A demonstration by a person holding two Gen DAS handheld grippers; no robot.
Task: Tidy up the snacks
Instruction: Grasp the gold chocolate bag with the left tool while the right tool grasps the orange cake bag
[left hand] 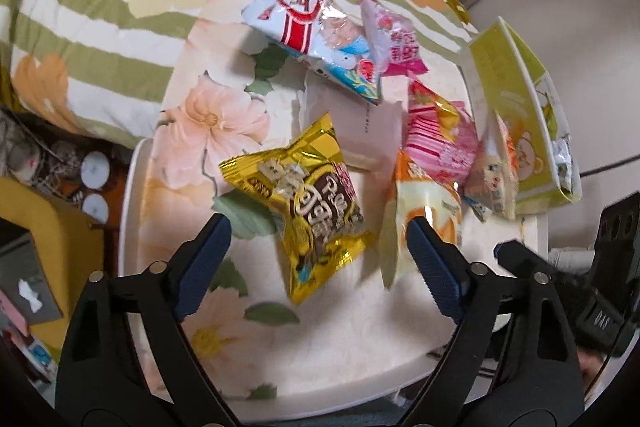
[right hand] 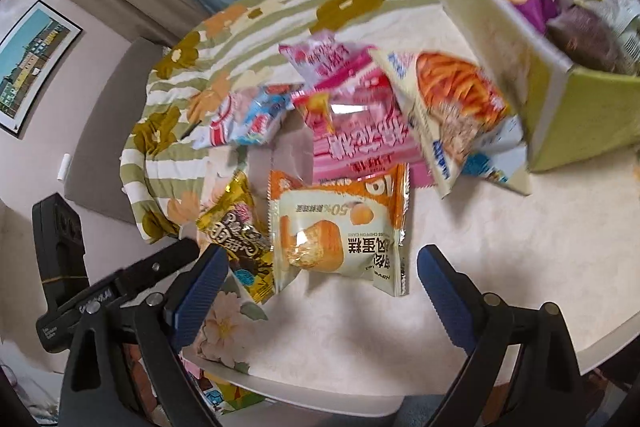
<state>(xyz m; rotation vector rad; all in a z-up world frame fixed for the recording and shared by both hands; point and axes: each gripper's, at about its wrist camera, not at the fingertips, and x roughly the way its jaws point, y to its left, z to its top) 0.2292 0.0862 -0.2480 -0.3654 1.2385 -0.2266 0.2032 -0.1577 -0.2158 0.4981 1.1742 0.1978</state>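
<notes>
Several snack packets lie scattered on a round white table (left hand: pixel 132 227). A gold and brown packet (left hand: pixel 304 195) lies just ahead of my left gripper (left hand: pixel 318 231), whose blue-padded jaws stand open around its near end without pressing it. An orange and white cake packet (right hand: pixel 340 227) lies between the tips of my right gripper (right hand: pixel 322 261), also open and clear of it. Behind lie a pink striped packet (right hand: pixel 360 135), a red, white and blue packet (left hand: pixel 320 35) and a noodle-print packet (right hand: pixel 456 107). A lime green box (right hand: pixel 576 115) holds more snacks.
A green striped floral quilt (left hand: pixel 100 27) is heaped behind the table. The floral tablecloth (left hand: pixel 208 119) covers the table's left part. A yellow seat (left hand: pixel 60 239) and clutter sit left of the table. A framed picture (right hand: pixel 32 67) hangs on the wall.
</notes>
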